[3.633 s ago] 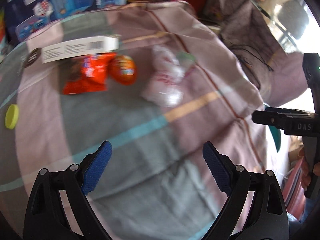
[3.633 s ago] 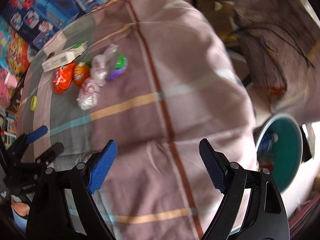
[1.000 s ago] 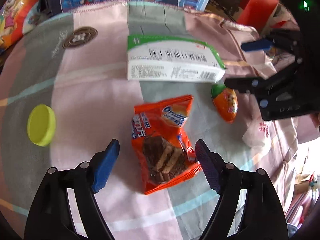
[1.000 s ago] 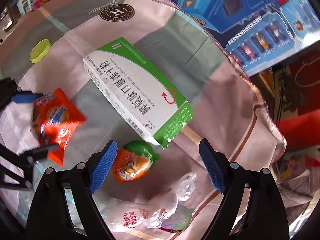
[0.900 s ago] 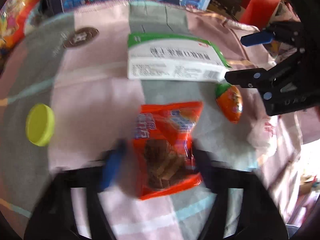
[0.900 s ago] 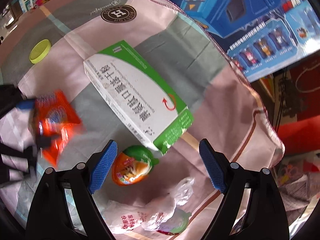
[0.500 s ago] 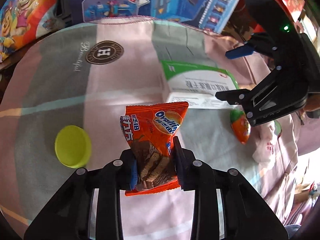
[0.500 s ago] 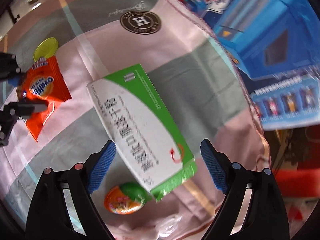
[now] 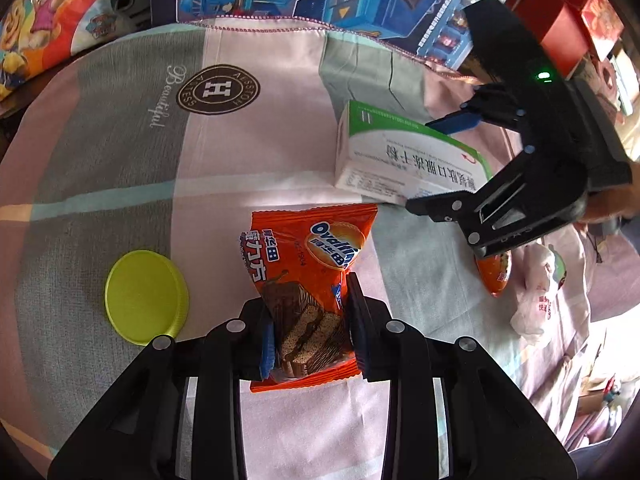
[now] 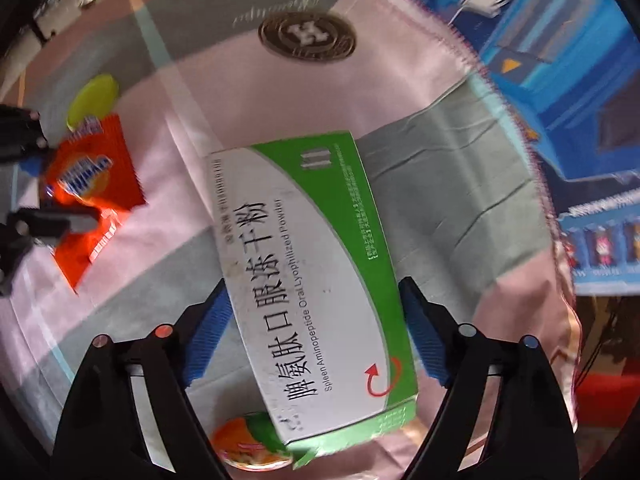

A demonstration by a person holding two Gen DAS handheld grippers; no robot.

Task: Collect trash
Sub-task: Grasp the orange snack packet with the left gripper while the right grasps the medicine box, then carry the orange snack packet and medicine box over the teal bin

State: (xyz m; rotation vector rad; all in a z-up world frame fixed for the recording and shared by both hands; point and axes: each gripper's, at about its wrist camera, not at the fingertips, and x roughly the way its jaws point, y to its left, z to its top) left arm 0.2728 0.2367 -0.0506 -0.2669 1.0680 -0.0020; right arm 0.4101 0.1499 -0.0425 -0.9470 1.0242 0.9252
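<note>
The left tool (image 9: 310, 320) is now pinching the orange snack bag (image 9: 308, 280), picked first. The right tool (image 10: 316, 328) is closing around the green box (image 10: 312, 280), not yet squeezing.

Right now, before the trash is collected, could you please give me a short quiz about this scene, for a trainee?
1. What do the left tongs hold? A a spoon; B an orange snack packet; C a bottle.
2. True or false: the yellow lid lies flat, apart from the packet.
3. Fill in: the green-white box rests on the checked ____.
Key: 1 B, the jaws have just closed on it; 2 true; 3 cloth.
</note>
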